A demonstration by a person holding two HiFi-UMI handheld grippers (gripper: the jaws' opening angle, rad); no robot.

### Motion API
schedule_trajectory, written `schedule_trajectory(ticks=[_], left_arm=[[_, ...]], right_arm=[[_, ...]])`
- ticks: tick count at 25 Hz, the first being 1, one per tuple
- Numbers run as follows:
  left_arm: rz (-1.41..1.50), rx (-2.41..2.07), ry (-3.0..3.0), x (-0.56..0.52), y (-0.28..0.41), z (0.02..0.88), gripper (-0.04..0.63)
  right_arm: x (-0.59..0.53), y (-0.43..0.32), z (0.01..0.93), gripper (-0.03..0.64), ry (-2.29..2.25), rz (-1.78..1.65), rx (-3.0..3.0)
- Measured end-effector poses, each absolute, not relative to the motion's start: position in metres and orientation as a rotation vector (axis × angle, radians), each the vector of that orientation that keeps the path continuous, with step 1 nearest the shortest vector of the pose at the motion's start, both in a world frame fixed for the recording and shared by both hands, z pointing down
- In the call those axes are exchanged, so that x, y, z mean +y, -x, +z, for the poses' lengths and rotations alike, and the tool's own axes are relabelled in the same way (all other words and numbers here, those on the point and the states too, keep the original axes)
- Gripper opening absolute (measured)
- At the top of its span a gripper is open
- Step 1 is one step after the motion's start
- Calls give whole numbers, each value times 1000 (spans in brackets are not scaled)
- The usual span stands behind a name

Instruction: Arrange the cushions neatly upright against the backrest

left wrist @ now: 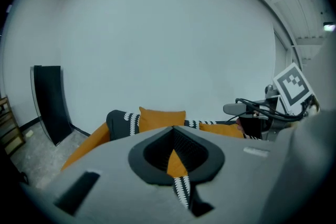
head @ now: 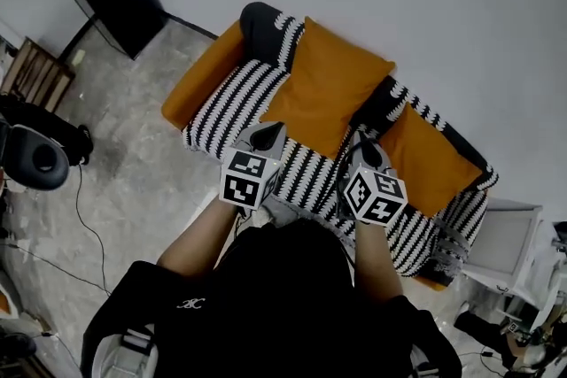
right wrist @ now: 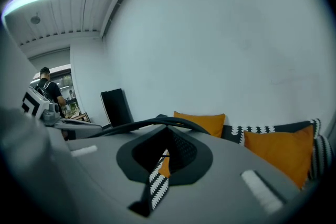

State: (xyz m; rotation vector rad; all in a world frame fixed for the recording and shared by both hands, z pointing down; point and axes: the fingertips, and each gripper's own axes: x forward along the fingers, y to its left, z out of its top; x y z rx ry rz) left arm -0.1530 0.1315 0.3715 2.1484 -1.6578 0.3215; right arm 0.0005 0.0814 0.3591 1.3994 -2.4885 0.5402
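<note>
One cushion [head: 332, 84] and the second cushion [head: 430, 157] lean upright on the sofa [head: 239, 97] backrest. Left gripper [head: 268, 135] and right gripper [head: 368, 148]: jaws together, empty. Arranging looks finished; next, I'd only square them up.

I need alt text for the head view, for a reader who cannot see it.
Two orange cushions lean against the backrest of a black-and-white striped sofa. Below, a person holds the left gripper and right gripper, both shut, in front of it.

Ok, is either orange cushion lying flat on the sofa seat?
No: in the right gripper view the nearer cushion and the farther cushion both stand upright against the striped backrest.
</note>
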Motion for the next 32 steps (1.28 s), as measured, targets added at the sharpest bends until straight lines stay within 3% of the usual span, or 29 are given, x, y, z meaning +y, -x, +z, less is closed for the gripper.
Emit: schedule_trajectory(ticks=[13, 20, 32], left_arm=[[470, -1667, -2189, 86, 166, 387, 8], [544, -1573, -2261, 8, 131, 388, 8], [811, -1412, -2283, -118, 101, 431, 8]], right_arm=[[26, -42, 418, 8, -1501, 655, -2349], [-19, -54, 428, 8, -1535, 650, -2366], [-79, -97, 512, 8, -1642, 949, -2200]])
